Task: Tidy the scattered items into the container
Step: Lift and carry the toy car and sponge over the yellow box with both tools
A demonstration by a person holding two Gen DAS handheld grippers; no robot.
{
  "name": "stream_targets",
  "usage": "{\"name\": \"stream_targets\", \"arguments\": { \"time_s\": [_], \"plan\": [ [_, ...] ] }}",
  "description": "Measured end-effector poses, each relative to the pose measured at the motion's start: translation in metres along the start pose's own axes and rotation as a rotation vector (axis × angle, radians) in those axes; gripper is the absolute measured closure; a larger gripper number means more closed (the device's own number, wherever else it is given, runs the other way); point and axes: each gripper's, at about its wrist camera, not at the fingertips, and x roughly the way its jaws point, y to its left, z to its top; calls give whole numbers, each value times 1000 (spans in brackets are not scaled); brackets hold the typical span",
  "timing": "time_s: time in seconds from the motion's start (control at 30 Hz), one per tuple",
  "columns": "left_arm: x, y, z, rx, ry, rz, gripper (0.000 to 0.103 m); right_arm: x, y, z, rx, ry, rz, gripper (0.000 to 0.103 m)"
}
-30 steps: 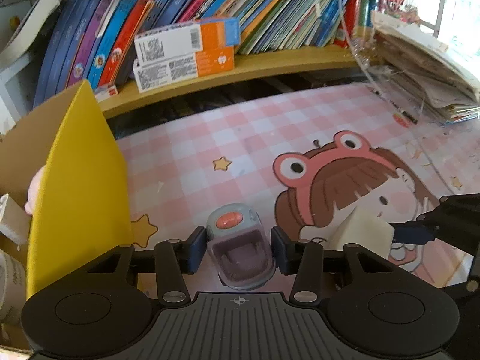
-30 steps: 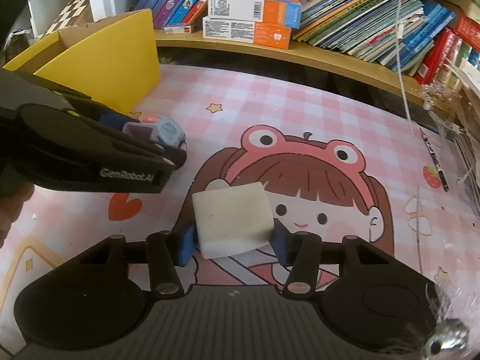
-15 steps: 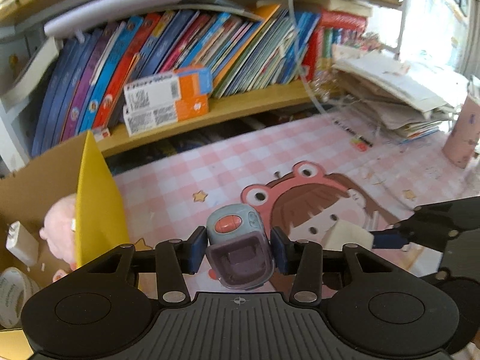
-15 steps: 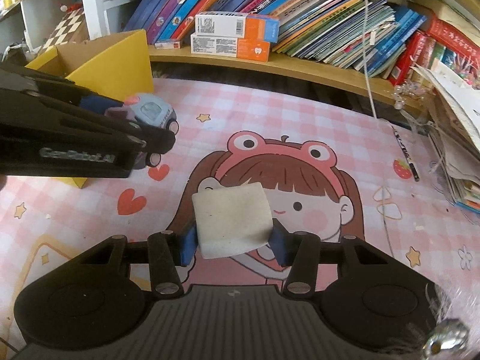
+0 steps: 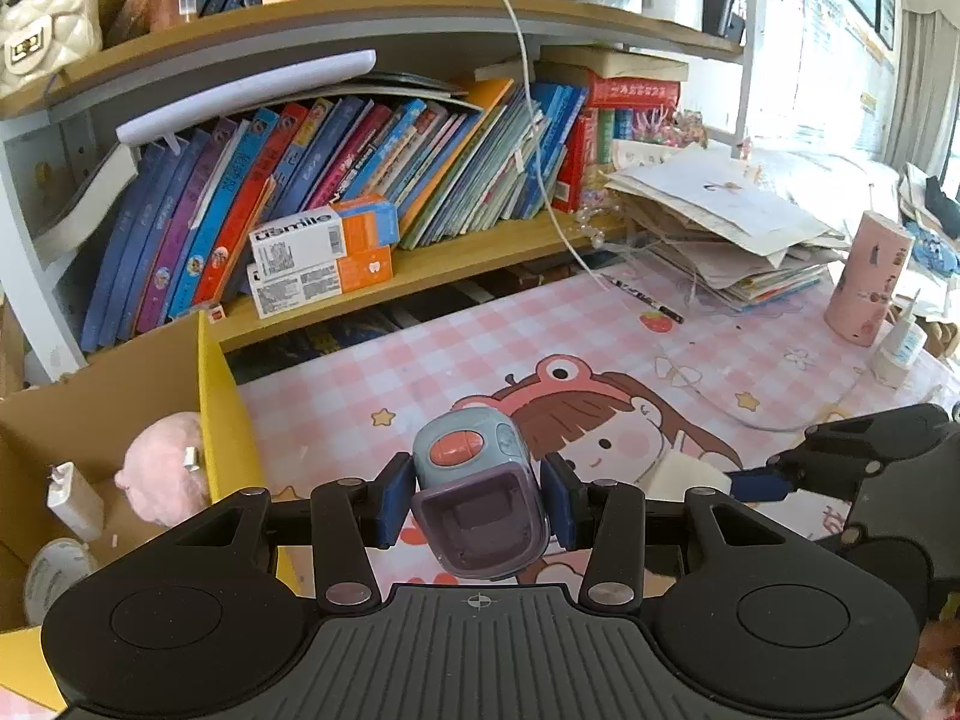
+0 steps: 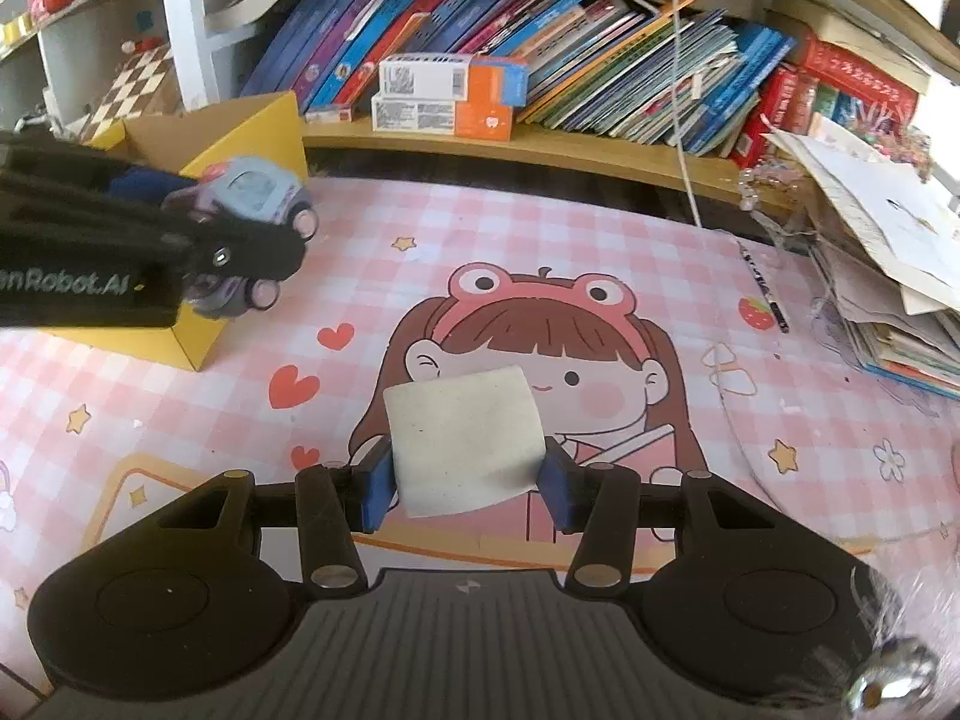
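Right now your left gripper (image 5: 480,507) is clamped on the toy car (image 5: 477,492), its blue pads pressed to both flanks; the car is lifted clear of the mat, just right of the yellow cardboard box (image 5: 225,420). It is a rounded plastic thing, grey-blue on top with an orange-red oval button and a purple scoop-shaped end facing you. From your right wrist camera the same toy car (image 6: 252,204) hangs against the corner of the box (image 6: 240,132), pale pink wheels showing.

Your right gripper (image 6: 467,483) grips a white sponge block (image 6: 465,438), squarish, matte and slightly soiled, held above the mat.

Inside the box you have a pink plush toy (image 5: 162,468), a white charger plug (image 5: 75,501) and a round white item (image 5: 57,570) that is too cut off to name. The box wall stands between the car and those contents.

Below both tools lies a glossy pink checked desk mat (image 6: 540,252) printed with a cartoon girl in a frog hat, hearts and stars. Behind it a wooden shelf (image 5: 468,252) carries leaning picture books and two stacked white-and-orange cartons (image 5: 324,261); the upper one reads "usmile". A thin white cable (image 5: 540,168) hangs down in front of the books. To the right sit a messy paper stack (image 5: 732,240), a pink cylindrical cup (image 5: 867,279) and a small white bottle (image 5: 900,348). The left tool's side reads "nRobot.AI" in the right view
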Motion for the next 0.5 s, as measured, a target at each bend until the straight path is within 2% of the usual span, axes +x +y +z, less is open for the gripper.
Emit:
{"name": "stream_targets", "arguments": {
  "time_s": [0.5],
  "plan": [
    [-59, 21, -7, 8, -82, 24, 59, -36, 29, 1, 31, -69, -20, 57]
  ]
}}
